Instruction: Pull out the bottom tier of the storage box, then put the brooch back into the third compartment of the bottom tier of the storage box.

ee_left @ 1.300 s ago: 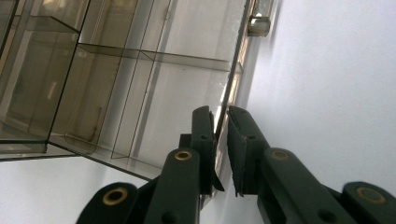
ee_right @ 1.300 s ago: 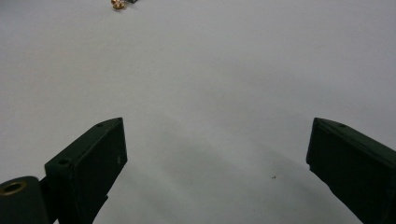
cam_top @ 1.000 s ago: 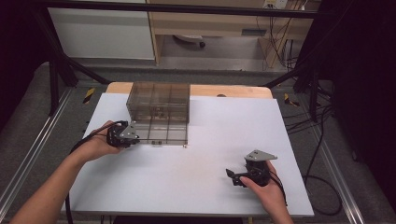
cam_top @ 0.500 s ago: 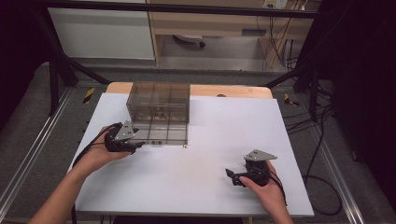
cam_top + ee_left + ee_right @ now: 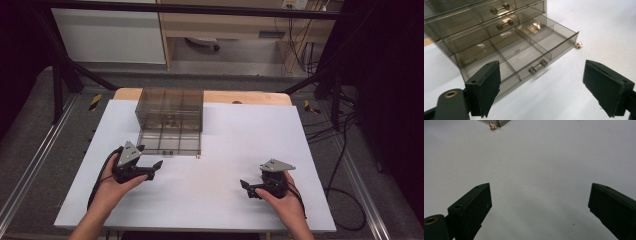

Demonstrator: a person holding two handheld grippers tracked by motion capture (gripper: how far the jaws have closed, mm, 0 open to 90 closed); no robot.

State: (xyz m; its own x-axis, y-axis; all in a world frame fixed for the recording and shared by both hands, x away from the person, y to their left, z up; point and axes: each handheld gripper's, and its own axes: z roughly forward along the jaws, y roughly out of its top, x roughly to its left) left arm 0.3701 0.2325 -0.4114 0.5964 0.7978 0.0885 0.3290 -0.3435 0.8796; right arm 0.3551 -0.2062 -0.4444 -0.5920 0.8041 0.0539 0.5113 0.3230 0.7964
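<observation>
A smoky clear drawer cabinet (image 5: 171,110) stands at the back of the white table. Its bottom drawer (image 5: 169,143) (image 5: 524,53) is pulled out, divided into compartments that look empty. A small gold piece (image 5: 198,156) (image 5: 579,45) (image 5: 492,126) lies on the table by the drawer's front right corner. My left gripper (image 5: 152,170) (image 5: 541,92) sits in front of the drawer, a little left of it; its jaws have just been opening and nothing is between them. My right gripper (image 5: 248,189) (image 5: 539,212) rests open over bare table at the front right.
The white table top (image 5: 225,145) lies over a wooden bench. Metal rails run along both sides of the table, and cables trail on the floor at the right. Two upper drawers with small bar handles (image 5: 503,24) are closed.
My left gripper has let go at the cabinet, drawn back toward the table's front and opened. The bottom drawer now stands pulled out. The right gripper has kept still.
</observation>
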